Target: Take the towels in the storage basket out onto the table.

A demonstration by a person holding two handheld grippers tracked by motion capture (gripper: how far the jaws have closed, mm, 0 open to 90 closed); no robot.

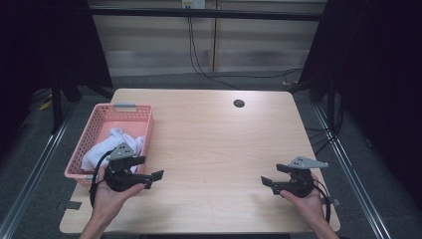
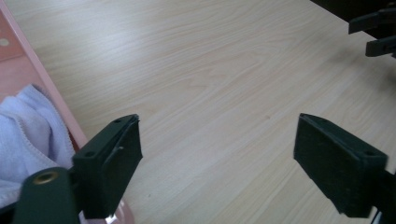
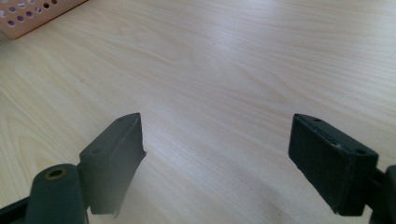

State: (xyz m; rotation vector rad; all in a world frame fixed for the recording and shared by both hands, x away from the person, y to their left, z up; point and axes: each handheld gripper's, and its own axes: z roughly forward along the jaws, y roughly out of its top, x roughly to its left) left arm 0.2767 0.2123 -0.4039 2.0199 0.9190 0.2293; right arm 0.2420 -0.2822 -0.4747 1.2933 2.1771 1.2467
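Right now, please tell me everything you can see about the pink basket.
The basket is pink, looks like plastic, rectangular, with walls pierced by small holes and a grey tab on its far rim. It stands upright on the table at the left edge, near the front corner. A crumpled white cloth lies inside it. The left gripper, jaws open and empty, is at its near right corner; whether it touches the basket I cannot tell.
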